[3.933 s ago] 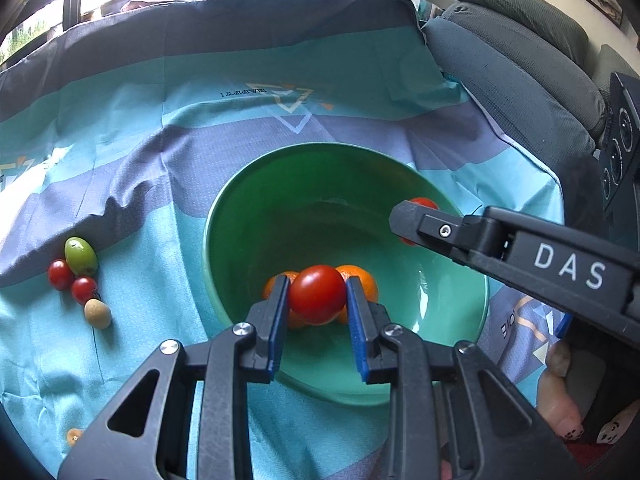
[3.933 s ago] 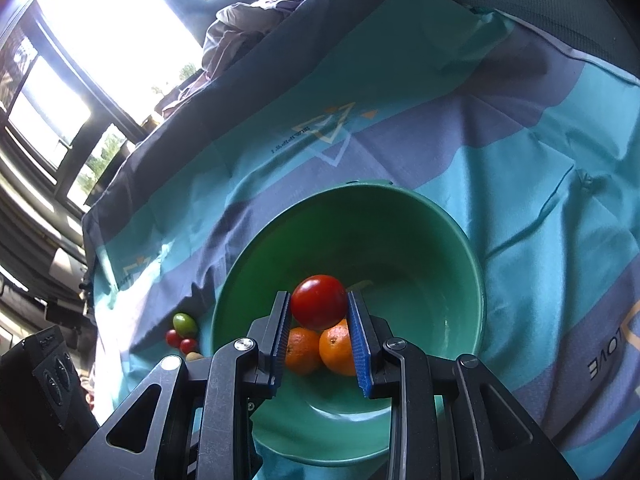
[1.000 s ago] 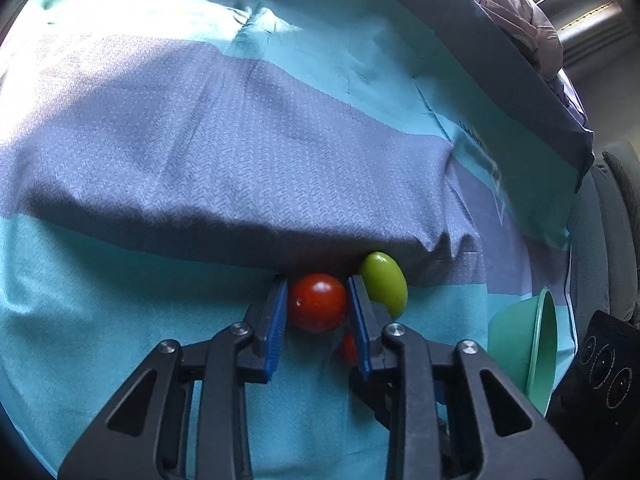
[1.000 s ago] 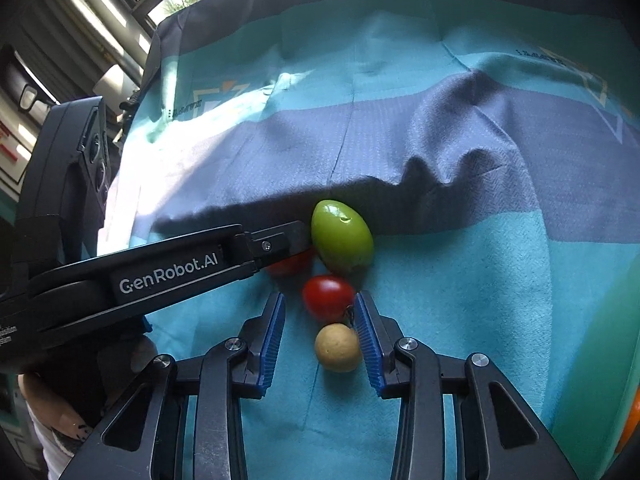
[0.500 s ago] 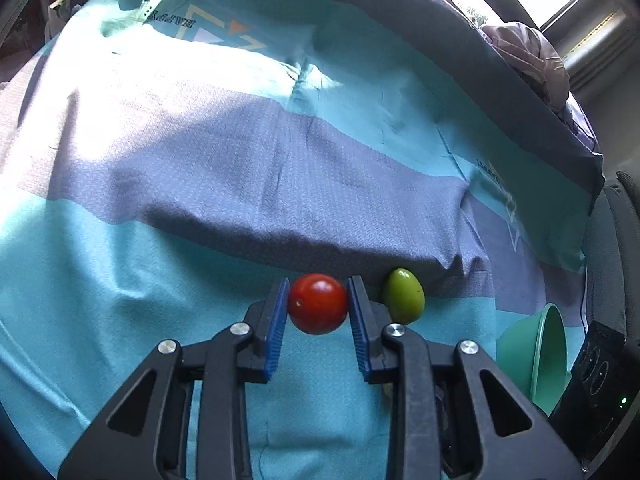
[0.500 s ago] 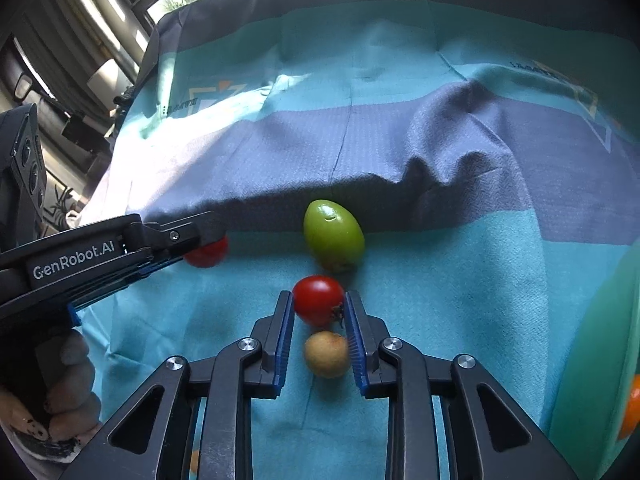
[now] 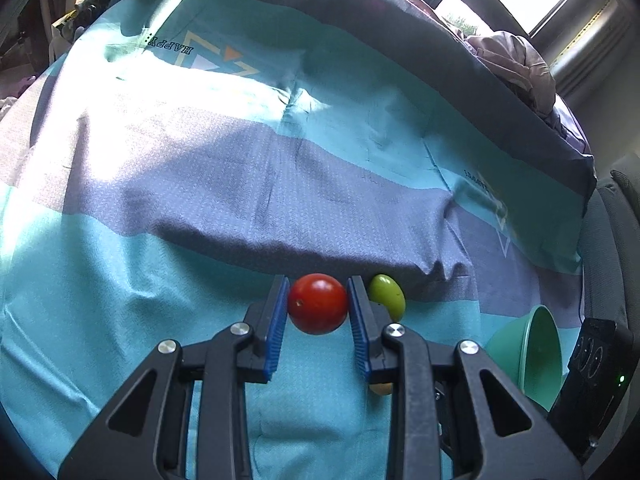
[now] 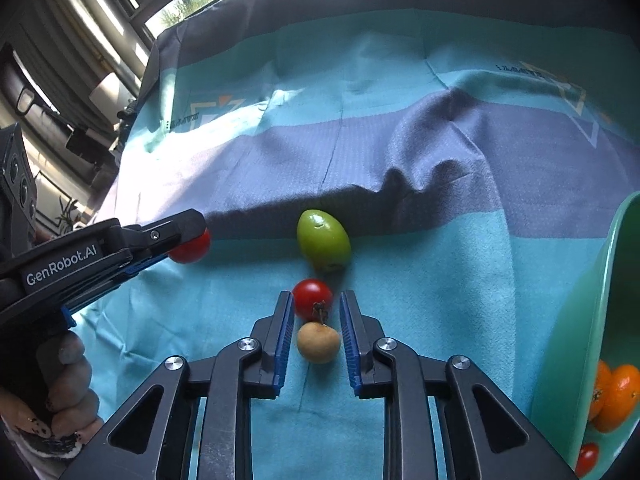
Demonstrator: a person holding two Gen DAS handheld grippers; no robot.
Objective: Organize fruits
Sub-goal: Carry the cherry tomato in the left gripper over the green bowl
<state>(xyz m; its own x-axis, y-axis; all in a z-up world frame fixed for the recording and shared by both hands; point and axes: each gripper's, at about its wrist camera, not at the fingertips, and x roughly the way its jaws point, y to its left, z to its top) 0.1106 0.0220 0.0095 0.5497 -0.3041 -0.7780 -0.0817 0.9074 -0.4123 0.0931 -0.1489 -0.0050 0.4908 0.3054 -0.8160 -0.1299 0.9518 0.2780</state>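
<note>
Since a second ago the left gripper (image 7: 318, 306) has lifted its red tomato (image 7: 318, 303) off the cloth (image 7: 200, 200), still clamped at lower centre. The right gripper (image 8: 316, 320) angles down, jaws opening around a second tomato (image 8: 312, 294) and tan fruit (image 8: 319, 343); green fruit (image 8: 323, 246) lies above, bowl (image 8: 592, 320) at right edge.

Reference landmark: the oval green fruit (image 8: 323, 240) on the striped teal-and-grey cloth (image 8: 440, 280). Just before it lies a small red tomato (image 8: 312, 299); before that, touching, a round tan fruit (image 8: 318, 342). The green plastic bowl (image 8: 592, 320) stands well right, holding orange mandarins (image 8: 614, 394).
</note>
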